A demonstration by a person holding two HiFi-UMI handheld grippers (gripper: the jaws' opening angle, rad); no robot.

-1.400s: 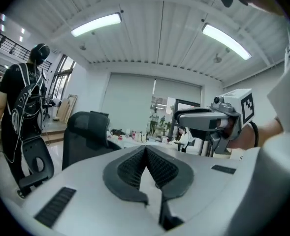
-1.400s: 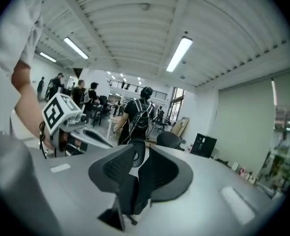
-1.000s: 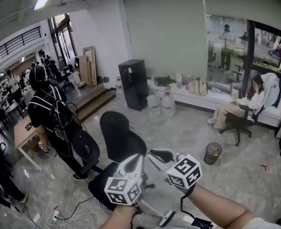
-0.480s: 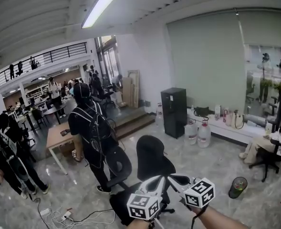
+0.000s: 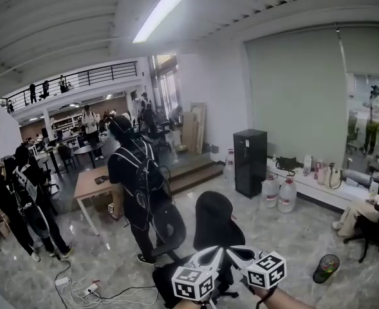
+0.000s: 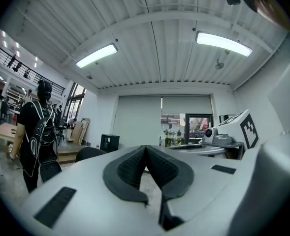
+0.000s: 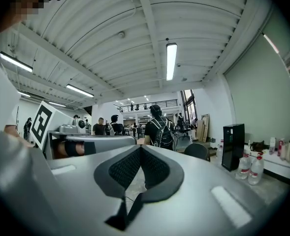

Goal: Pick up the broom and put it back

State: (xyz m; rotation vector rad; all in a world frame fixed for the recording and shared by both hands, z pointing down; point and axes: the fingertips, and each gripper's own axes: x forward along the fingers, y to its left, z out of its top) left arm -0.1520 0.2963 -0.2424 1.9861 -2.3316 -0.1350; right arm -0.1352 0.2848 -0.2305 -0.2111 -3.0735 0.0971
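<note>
No broom shows in any view. In the head view both grippers sit low at the bottom centre, side by side and pointing level into the room. My left gripper [image 5: 215, 252] is shut, its black pads meeting at the tips [image 6: 145, 147] with nothing between them. My right gripper [image 5: 231, 250] is also shut and empty, its pads pressed together [image 7: 141, 147]. Each carries its marker cube near the hand. Just beyond the fingertips stands a black office chair [image 5: 215, 221].
A person in black with a harness [image 5: 138, 185] stands ahead to the left by a second chair [image 5: 170, 227] and a wooden table [image 5: 89, 185]. Cables [image 5: 86, 291] lie on the floor. A black cabinet [image 5: 249, 159], water bottles [image 5: 278, 195] and a bin [image 5: 326, 268] stand to the right.
The head view has lifted from the floor to the room and ceiling. Both grippers have slid lower in the frame, and the white object by them at the bottom edge has left view.
</note>
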